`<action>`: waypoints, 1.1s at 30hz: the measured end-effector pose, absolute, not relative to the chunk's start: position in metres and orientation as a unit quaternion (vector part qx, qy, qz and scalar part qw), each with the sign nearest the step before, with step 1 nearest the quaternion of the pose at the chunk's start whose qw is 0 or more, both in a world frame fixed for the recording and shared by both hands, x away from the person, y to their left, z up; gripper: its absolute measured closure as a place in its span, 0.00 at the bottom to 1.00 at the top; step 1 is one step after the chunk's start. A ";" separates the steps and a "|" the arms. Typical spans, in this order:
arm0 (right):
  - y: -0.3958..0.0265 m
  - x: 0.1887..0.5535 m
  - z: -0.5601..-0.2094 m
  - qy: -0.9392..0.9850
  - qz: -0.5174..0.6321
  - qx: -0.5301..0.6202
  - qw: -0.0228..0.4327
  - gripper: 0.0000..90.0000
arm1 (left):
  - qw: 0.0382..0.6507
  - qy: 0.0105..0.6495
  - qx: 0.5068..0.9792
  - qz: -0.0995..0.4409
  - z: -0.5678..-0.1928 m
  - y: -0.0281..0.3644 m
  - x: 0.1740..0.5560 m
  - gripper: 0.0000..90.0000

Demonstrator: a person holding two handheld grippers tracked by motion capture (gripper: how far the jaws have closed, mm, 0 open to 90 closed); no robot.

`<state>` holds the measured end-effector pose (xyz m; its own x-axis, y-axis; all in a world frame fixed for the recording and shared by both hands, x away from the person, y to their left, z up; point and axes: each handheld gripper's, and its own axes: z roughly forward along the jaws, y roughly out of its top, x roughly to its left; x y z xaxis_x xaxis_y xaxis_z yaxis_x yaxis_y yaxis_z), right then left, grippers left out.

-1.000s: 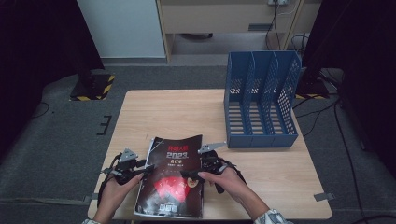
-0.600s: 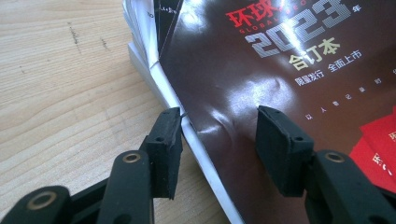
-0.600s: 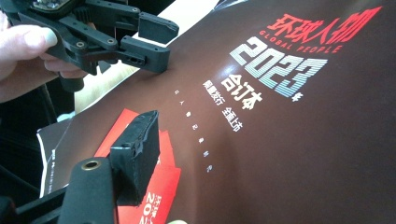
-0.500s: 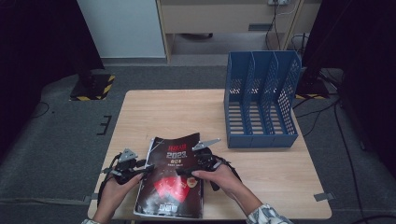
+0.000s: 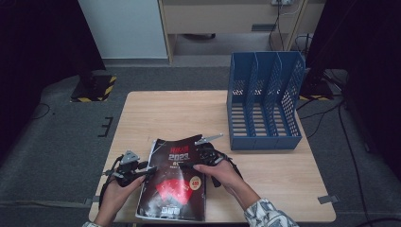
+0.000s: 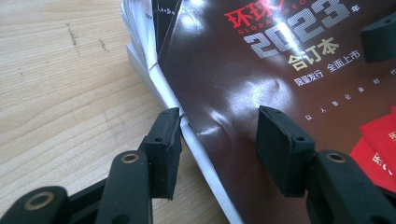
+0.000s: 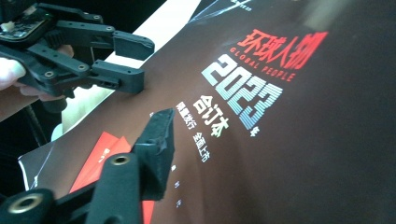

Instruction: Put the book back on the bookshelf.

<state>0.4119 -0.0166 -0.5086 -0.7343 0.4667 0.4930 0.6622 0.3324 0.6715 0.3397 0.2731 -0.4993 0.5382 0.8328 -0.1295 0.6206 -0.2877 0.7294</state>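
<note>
Magazine is lying on the desk's near edge; right hand-held gripper is sliding leftward across the cover, jaws just narrowing, while left hand-held gripper is straddling its spine, half-open.

The magazine has a glossy dark brown-black cover — red characters over pale silver "2023" numerals and white lettering, with bright red shapes and a small yellowish round sticker below that title, and white page edges. Beside the magazine, the table is light wood with fine grain. Beyond it, the file rack is blue, its walls a perforated grid. Both grippers — left, right — are matte black.
</note>
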 end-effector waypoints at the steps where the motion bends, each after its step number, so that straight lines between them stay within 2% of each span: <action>1: -0.016 0.412 -0.508 -0.810 -0.459 -0.350 0.105 0.57 | 0.380 0.460 0.791 0.140 -0.499 0.273 0.340 0.56; 4: -0.014 0.411 -0.506 -0.816 -0.451 -0.351 0.094 0.59 | 0.380 0.460 0.791 0.140 -0.499 0.273 0.340 0.56; 6: -0.012 0.411 -0.504 -0.820 -0.442 -0.354 0.084 0.66 | 0.379 0.459 0.791 0.142 -0.499 0.273 0.339 0.56; 9: -0.015 0.414 -0.503 -0.810 -0.444 -0.372 0.095 0.81 | 0.378 0.458 0.791 0.144 -0.499 0.272 0.339 0.55; 12: -0.016 0.416 -0.499 -0.800 -0.455 -0.378 0.096 0.87 | 0.380 0.457 0.791 0.146 -0.499 0.271 0.339 0.54; 18: -0.012 0.415 -0.487 -0.804 -0.464 -0.364 0.078 0.90 | 0.380 0.465 0.785 0.154 -0.499 0.273 0.341 0.40; 21: -0.009 0.413 -0.474 -0.811 -0.475 -0.339 0.050 0.91 | 0.394 0.468 0.776 0.153 -0.497 0.275 0.341 0.35; 28: -0.008 0.412 -0.454 -0.815 -0.486 -0.314 0.010 0.93 | 0.420 0.461 0.767 0.149 -0.494 0.275 0.342 0.28; 33: -0.010 0.414 -0.443 -0.811 -0.500 -0.303 -0.008 0.94 | 0.442 0.456 0.758 0.148 -0.492 0.277 0.343 0.27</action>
